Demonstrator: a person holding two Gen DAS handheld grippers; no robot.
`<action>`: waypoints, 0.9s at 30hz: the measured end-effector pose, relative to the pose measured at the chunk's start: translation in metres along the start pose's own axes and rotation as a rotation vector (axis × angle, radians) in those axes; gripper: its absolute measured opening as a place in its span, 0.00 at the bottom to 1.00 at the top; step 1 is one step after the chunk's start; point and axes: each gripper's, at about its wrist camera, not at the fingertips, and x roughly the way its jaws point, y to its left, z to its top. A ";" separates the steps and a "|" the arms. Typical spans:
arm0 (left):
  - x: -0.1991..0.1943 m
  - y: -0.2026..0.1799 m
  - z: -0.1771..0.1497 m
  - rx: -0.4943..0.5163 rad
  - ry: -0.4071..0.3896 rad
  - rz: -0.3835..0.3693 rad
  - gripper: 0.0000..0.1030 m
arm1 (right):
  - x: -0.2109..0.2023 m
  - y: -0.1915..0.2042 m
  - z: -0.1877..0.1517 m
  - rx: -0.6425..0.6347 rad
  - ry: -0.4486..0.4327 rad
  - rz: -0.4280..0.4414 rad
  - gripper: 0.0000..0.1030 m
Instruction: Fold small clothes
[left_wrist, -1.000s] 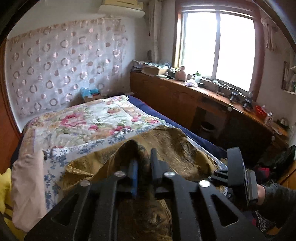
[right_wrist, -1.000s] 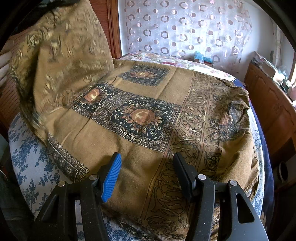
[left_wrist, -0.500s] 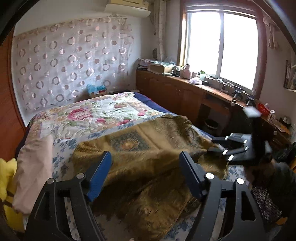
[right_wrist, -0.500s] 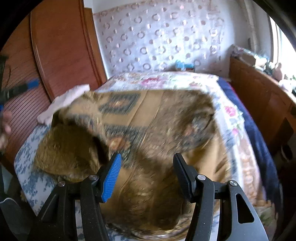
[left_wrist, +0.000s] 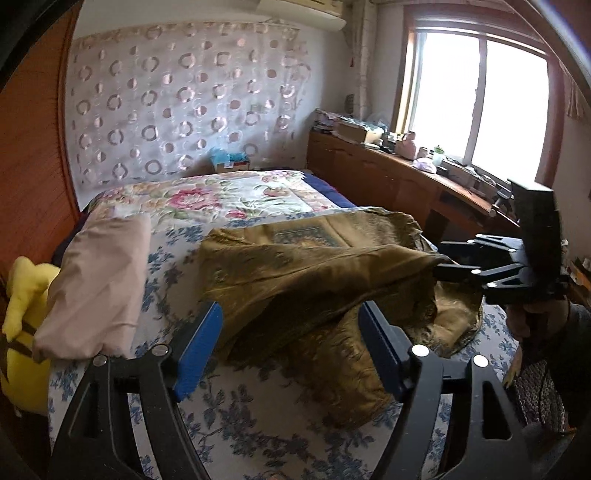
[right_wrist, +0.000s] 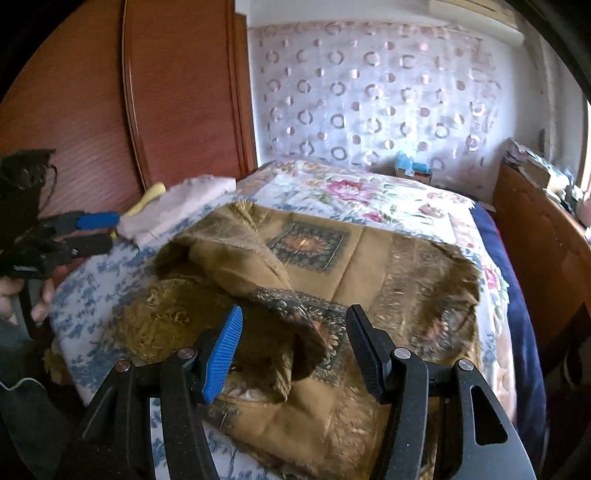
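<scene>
On the bed (left_wrist: 236, 413) the brown cloth (left_wrist: 317, 273) lies half-folded and rumpled, both the left gripper (left_wrist: 290, 347) and right gripper (right_wrist: 293, 349) released, so next comes regrasping an edge.

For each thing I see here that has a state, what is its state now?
Brown patterned cloth: partly folded, rumpled, lying on the bed.
Pink cloth: folded, set aside.
Left hand-held gripper: open, holding nothing.
Right hand-held gripper: open, above the cloth.
</scene>
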 end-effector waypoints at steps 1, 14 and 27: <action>0.000 0.004 -0.002 -0.004 0.000 0.003 0.75 | 0.007 -0.002 0.002 -0.004 0.015 0.001 0.59; -0.001 0.022 -0.016 -0.053 -0.006 0.026 0.76 | 0.046 0.006 0.026 -0.044 0.087 0.102 0.08; -0.011 0.015 -0.012 -0.029 -0.043 0.011 0.76 | -0.046 -0.003 0.050 0.018 -0.104 0.080 0.06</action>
